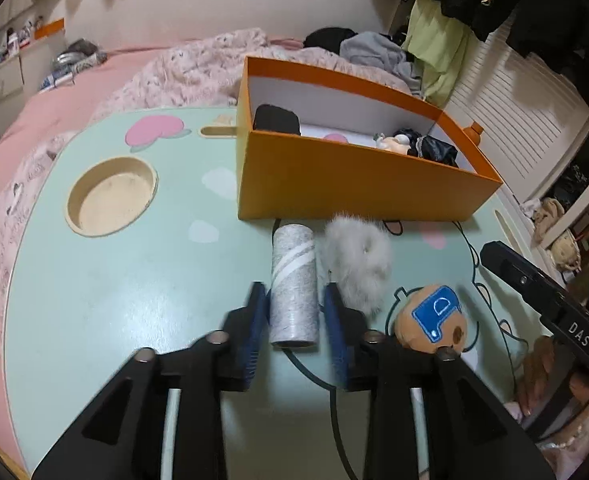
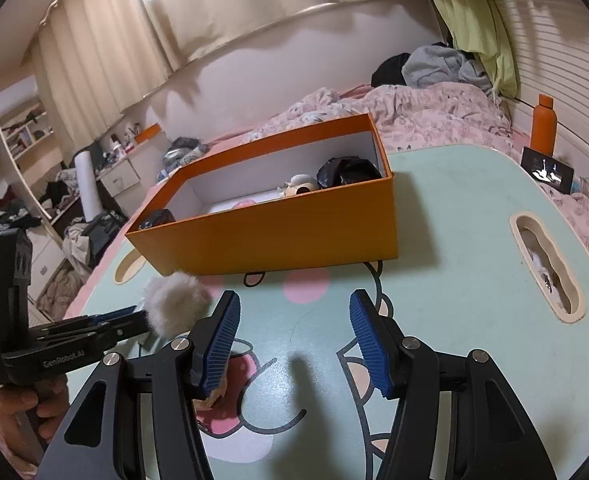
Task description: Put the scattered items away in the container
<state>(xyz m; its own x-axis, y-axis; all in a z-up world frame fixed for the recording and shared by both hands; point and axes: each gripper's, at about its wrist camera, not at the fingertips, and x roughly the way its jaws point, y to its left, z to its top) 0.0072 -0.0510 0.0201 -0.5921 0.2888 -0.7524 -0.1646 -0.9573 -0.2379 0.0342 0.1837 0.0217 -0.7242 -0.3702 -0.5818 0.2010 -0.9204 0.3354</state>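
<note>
A grey paper roll (image 1: 292, 256) lies on the mint-green table (image 1: 134, 280), in front of the orange box (image 1: 354, 176). My left gripper (image 1: 295, 292) is open, with its blue pads on either side of the roll's near end and a thin gap on each side. A fluffy grey pompom (image 1: 358, 264) lies right of the roll, and a brown plush with a blue patch (image 1: 432, 318) lies further right. The box holds a black item (image 1: 276, 120), a small doll (image 1: 394, 142) and a shiny black bundle (image 1: 438, 150). My right gripper (image 2: 294, 304) hangs open over bare table, with nothing between its pads.
The table has a round recess (image 1: 112, 196) at the left and a slot handle (image 2: 546, 264) at the right. An orange bottle (image 2: 544, 124) and a small screen (image 2: 548, 172) stand at the far right edge. A black cable (image 1: 470, 248) runs across the table. A pink bed surrounds the table.
</note>
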